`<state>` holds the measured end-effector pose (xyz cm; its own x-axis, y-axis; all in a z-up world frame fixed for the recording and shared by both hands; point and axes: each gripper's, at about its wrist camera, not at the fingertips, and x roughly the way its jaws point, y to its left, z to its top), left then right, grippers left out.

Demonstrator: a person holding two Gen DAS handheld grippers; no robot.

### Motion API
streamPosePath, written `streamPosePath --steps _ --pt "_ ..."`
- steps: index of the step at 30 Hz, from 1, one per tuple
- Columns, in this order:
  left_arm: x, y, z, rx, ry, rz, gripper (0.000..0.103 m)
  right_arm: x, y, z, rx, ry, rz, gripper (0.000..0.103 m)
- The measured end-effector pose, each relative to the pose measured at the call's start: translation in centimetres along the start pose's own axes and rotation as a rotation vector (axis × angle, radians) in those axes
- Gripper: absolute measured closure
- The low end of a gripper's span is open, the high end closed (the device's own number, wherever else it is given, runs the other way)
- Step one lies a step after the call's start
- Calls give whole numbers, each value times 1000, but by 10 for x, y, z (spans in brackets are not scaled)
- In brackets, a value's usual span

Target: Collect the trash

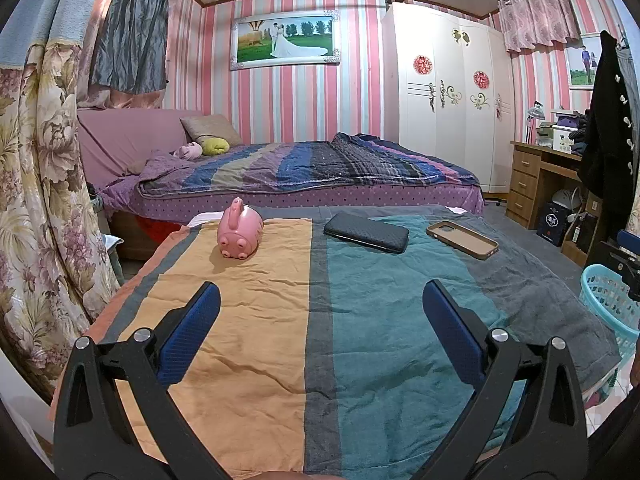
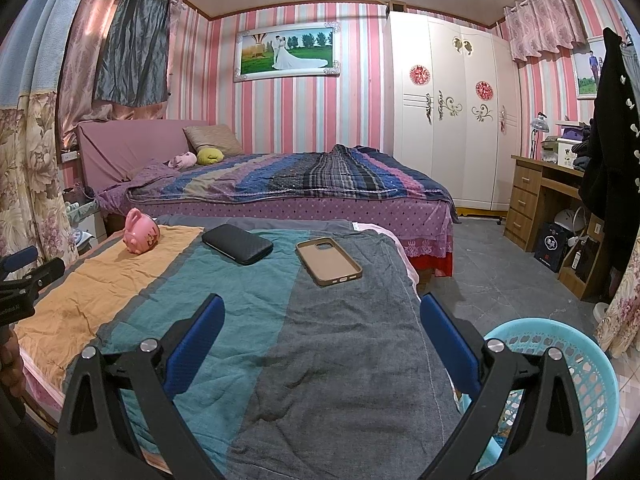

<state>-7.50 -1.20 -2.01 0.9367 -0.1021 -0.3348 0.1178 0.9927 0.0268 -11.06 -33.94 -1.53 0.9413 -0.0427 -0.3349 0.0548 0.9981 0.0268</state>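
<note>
A striped cloth (image 1: 248, 320) (image 2: 340, 340) in orange, teal and grey covers the near surface. On its far part lie a pink piggy bank (image 1: 240, 234) (image 2: 141, 233), a black wallet case (image 1: 366, 232) (image 2: 237, 243) and a tan phone case (image 1: 462, 239) (image 2: 328, 261). My left gripper (image 1: 320, 300) is open and empty above the cloth. My right gripper (image 2: 320, 312) is open and empty over the cloth's grey part. A light blue plastic basket (image 1: 610, 300) (image 2: 560, 360) stands on the floor to the right. No loose trash shows on the cloth.
A bed with a striped quilt (image 1: 304, 172) (image 2: 296, 180) stands behind. A white wardrobe (image 1: 444, 92) (image 2: 452, 112) and a wooden desk (image 1: 536, 180) (image 2: 540, 200) are on the right. A floral curtain (image 1: 40, 200) hangs at the left. A dark coat (image 2: 612, 140) hangs at the far right.
</note>
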Motion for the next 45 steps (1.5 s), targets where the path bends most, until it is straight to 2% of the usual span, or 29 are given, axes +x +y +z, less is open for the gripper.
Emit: streamPosePath --steps 45 --pt "-3 0 2 -6 -1 -2 5 1 2 -1 -3 2 0 7"
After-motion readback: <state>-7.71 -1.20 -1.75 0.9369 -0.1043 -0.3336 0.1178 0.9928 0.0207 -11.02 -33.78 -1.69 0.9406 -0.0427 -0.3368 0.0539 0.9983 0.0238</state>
